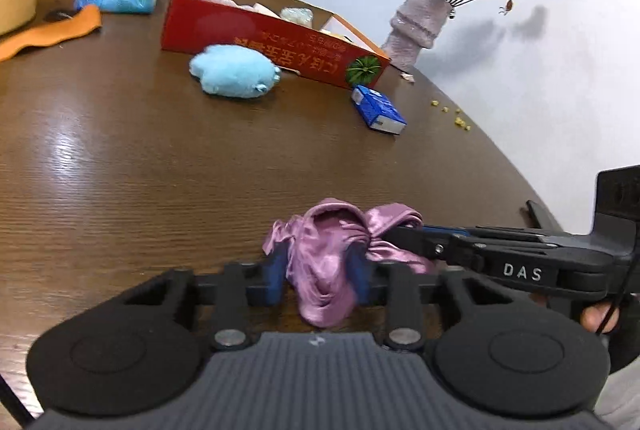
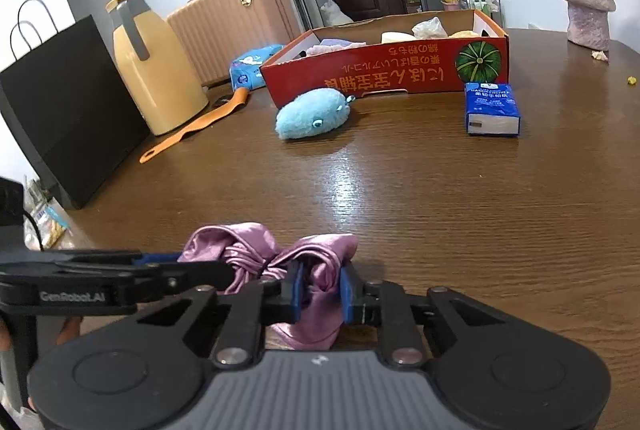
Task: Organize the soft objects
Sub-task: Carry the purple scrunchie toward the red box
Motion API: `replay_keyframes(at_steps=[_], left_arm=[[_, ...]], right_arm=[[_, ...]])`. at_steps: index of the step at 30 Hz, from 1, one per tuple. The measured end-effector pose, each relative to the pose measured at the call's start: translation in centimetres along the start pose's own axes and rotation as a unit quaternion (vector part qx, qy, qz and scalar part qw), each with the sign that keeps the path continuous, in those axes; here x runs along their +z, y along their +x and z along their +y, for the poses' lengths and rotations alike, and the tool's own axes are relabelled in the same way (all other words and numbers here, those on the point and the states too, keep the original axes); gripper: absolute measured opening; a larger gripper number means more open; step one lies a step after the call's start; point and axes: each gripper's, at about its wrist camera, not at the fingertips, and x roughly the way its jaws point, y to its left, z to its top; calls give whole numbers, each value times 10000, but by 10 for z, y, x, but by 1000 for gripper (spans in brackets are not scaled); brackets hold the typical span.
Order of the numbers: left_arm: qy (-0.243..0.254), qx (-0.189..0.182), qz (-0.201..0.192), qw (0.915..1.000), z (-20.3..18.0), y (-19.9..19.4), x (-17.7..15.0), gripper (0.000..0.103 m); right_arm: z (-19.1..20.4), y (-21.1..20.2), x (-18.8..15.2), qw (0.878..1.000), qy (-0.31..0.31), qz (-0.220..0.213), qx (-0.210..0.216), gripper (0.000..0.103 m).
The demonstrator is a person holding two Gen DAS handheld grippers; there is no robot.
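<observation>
The pink satin cloth [image 1: 332, 254] lies bunched at the near edge of the desk [image 1: 140, 157], at the bottom centre of both wrist views, with both grippers on it. It looks light, limp and glossy, so I judge it slippery: a shallow pinch on a single layer would likely slide off, while a bite on a gathered fold or near the knotted middle should hold better. The left gripper [image 1: 318, 272] has its blue fingers [image 1: 276, 276] drawn narrow and pressed on a hanging fold of the fabric. The right gripper [image 2: 319, 292] does the same on the other lobe, its fingers [image 2: 294, 290] nearly together with cloth squeezed between them. Each tool enters the other's view from the side, low over the desk, so the two meet over the cloth from opposite sides and both tilt downward. A fingertip of the person shows at the right edge under the right tool. Further back, in the upper middle, the open red box [image 2: 384, 69] already holds soft items, and a blue plush toy [image 2: 314, 113] rests just in front of it; the box seems the likely destination.
</observation>
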Motion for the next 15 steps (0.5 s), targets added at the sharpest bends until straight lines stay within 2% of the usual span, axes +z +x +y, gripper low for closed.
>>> replay_keyframes(at_steps=[4,7,11,15], left_arm=[[-200,-153,-121,9996,-1,0,18,17],[-61,-344,-370,9987,-6,5,60,17],[58,-460,-509,9976,-6,37,154,17],[-223,-319,-260,9989,8,105,255,17]], right_arm=[[0,-7,22,9997,-131,-132,140,10],[-3,-11,66,9979,-460,-438,135,10],[-22,4,156,9946,-725,-740,11,10],[-52,60,249,9951,-680,-625,-350,10]])
